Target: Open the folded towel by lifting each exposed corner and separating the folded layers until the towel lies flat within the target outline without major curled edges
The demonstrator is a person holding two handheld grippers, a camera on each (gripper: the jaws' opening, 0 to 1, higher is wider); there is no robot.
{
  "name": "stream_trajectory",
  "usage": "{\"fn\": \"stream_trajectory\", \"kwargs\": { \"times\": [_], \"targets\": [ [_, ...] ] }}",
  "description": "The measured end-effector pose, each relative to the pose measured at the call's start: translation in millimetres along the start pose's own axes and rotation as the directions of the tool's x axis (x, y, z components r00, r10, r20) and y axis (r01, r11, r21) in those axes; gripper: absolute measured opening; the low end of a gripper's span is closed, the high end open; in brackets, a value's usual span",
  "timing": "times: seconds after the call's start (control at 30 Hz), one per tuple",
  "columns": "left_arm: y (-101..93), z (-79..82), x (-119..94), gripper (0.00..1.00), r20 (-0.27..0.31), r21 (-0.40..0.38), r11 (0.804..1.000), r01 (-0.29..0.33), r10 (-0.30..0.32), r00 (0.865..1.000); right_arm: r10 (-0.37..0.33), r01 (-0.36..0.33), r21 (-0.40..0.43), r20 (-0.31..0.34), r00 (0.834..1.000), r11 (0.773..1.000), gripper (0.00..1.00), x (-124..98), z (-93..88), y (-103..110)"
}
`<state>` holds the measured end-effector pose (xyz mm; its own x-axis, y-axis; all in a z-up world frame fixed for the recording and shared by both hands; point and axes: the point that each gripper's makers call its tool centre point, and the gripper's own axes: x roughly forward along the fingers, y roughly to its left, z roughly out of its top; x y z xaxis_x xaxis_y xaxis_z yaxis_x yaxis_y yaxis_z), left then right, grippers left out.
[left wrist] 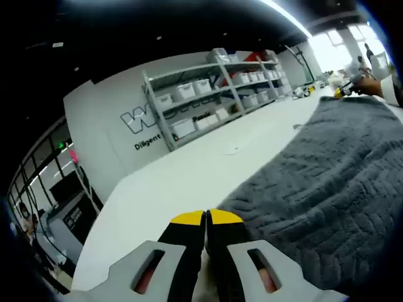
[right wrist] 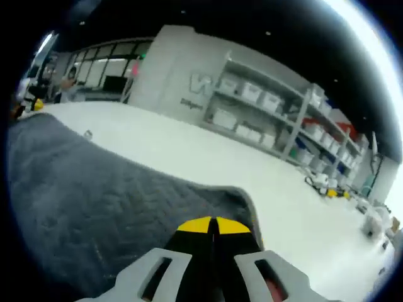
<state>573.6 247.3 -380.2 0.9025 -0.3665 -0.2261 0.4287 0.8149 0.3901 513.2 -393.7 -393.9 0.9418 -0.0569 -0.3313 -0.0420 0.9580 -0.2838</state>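
The grey textured towel [left wrist: 321,182] lies spread on the white table [left wrist: 189,176]. My left gripper [left wrist: 206,218] is shut, its yellow tips touching, just left of the towel's near corner, with pale table showing between the jaws lower down. In the right gripper view the towel [right wrist: 88,195] runs left and forward, its rounded corner [right wrist: 242,196] just ahead. My right gripper [right wrist: 213,225] is shut over that corner, and no fabric shows between its tips. The right gripper [left wrist: 344,92], held by a hand, shows at the towel's far end. The left gripper [right wrist: 38,106] shows far left.
Bare white table [right wrist: 208,157] stretches beyond the towel. Metal shelves with white bins [left wrist: 208,94] stand against the grey wall. Small yellow and white items [right wrist: 330,185] sit at the table's far right end. A person [right wrist: 69,85] stands in the background.
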Motion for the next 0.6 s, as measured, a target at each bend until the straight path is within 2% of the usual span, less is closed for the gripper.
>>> {"fn": "stream_trajectory", "kwargs": {
  "times": [0.13,0.17,0.2,0.27,0.33,0.4,0.5,0.6],
  "targets": [
    [-11.3,-6.9,12,0.00,-0.053,-0.038,0.998,0.043,-0.045,0.998,0.018,-0.017,0.033,-0.032,0.999,0.999,0.00,-1,-8.4,4],
    [-12.6,-16.8,14,0.00,-0.122,-0.038,0.999,0.037,-0.041,0.992,0.021,-0.020,0.033,-0.035,0.999,0.999,0.00,-2,-9.3,6],
    [-18.8,-20.0,17,0.00,-0.140,-0.034,0.997,0.063,-0.067,0.988,0.024,-0.023,0.029,-0.043,0.999,0.999,0.00,-3,-10.7,9],
    [-19.8,-16.4,16,0.00,-0.116,-0.040,0.997,0.061,-0.065,0.991,0.026,-0.026,-0.001,-0.063,0.998,1.000,0.00,-8,-13.6,15],
    [-17.2,-18.4,14,0.00,-0.136,-0.021,0.999,0.043,-0.045,0.990,0.029,-0.030,-0.007,-0.093,0.995,1.000,0.00,-12,-19.1,18],
    [-16.7,-19.2,14,0.00,-0.133,-0.009,0.999,0.035,-0.036,0.990,0.017,-0.019,-0.023,-0.109,0.994,1.000,0.00,-17,-22.7,19],
    [-12.3,-20.6,14,0.00,-0.142,0.013,1.000,0.015,-0.013,0.990,0.005,-0.009,-0.040,-0.113,0.994,0.999,0.00,-21,-26.0,21],
    [-10.8,-21.3,14,0.00,-0.136,0.007,1.000,0.016,-0.015,0.991,-0.003,0.001,-0.022,-0.115,0.993,1.000,0.00,-27,-28.5,21]
  ]
}}
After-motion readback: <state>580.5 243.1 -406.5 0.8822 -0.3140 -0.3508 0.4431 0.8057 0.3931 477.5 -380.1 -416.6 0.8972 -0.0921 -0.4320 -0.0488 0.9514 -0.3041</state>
